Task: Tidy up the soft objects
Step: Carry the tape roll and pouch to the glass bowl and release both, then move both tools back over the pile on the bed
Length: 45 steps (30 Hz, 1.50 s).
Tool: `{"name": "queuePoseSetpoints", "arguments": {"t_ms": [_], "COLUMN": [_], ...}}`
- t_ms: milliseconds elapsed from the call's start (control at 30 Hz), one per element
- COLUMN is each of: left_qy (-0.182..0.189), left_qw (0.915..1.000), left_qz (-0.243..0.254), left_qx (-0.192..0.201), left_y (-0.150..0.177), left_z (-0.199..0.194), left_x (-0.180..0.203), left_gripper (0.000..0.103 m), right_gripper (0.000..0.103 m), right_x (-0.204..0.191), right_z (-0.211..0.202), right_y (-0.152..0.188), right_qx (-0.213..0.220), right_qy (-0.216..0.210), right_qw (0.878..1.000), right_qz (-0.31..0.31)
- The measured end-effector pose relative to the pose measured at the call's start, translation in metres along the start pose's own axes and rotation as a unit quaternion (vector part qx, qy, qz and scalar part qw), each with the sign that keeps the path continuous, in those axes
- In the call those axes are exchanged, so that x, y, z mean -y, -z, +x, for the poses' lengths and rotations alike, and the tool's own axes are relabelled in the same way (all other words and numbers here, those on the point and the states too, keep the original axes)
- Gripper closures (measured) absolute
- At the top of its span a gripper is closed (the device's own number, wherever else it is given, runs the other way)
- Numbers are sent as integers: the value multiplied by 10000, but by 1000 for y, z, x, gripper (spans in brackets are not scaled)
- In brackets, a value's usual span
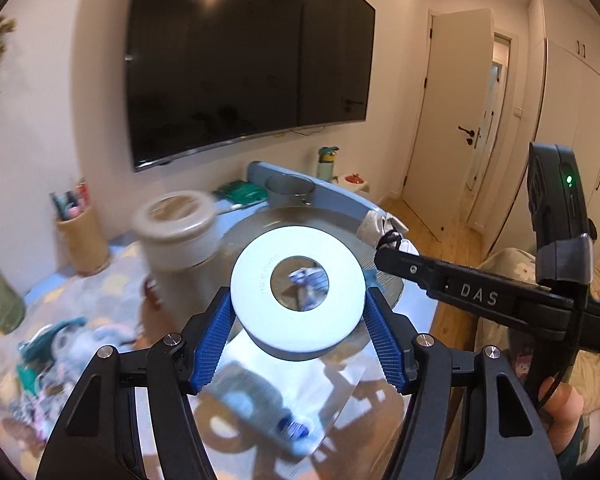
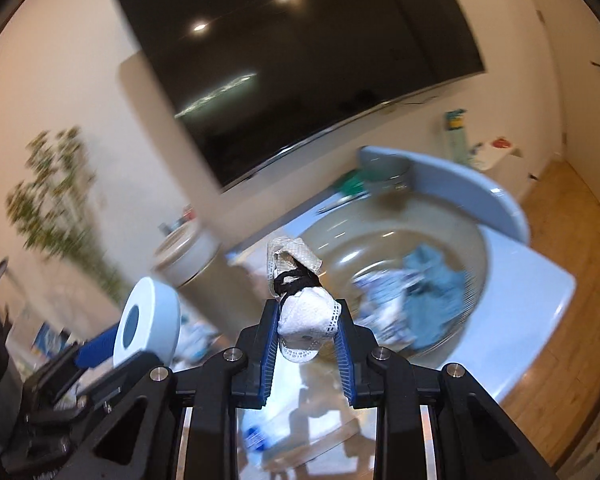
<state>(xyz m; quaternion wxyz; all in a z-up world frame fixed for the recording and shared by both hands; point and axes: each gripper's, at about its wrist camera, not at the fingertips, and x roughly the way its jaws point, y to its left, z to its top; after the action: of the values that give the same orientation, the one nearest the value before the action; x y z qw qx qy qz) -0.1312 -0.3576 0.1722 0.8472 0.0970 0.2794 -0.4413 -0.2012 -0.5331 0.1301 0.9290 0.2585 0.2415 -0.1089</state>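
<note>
Tape roll [image 1: 298, 304] is sitting clamped in our left tool [image 1: 298, 332], and our right tool [image 2: 308, 336] is pinching a white lace-edged cloth bundle [image 2: 306, 316] tied with black cord. We are carrying both over the bench [image 2: 540, 292] toward the large bowl [image 2: 476, 248] at far right, already holding blue cloth [image 2: 432, 284]. Next, we judge, is lowering the bundle over it, then releasing.

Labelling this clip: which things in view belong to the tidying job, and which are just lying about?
In the job:
- white ring, held in left hand-held gripper
- tied white cloth bundle, held in right hand-held gripper
- bowl holding blue cloth

Lying about:
- television
- lidded jar
- pen holder
</note>
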Motion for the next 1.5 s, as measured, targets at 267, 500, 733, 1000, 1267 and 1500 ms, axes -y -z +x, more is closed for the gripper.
{"name": "queuePoseSetpoints", "arguments": {"t_ms": [267,500,733,1000,1267,1500], "left_qy": [-116,-284,-241,-159,-312,-698], "left_qw": [9996,9984,9973,9975,9968,9907], "left_qz": [185,390,617,670,291,-13], "left_qx": [-193,-308,-326,160,676,1164], "left_y": [-18,-30,-24,-27,-31,-25], "left_z": [57,85,85,29,-45,-113], "left_x": [20,33,46,44,12,-24], "left_gripper": [39,31,25,25,25,24], "right_gripper": [77,68,52,46,46,46], "right_x": [42,75,109,98,57,-8], "right_z": [16,48,64,35,18,-5], "right_y": [-32,-45,-31,-25,-21,-19], "right_qx": [-14,-488,-875,-659,-570,-408], "right_qy": [255,139,130,66,-182,-337], "right_qw": [9990,9942,9859,9873,9917,9978], "right_qz": [358,950,1424,1444,1140,397]}}
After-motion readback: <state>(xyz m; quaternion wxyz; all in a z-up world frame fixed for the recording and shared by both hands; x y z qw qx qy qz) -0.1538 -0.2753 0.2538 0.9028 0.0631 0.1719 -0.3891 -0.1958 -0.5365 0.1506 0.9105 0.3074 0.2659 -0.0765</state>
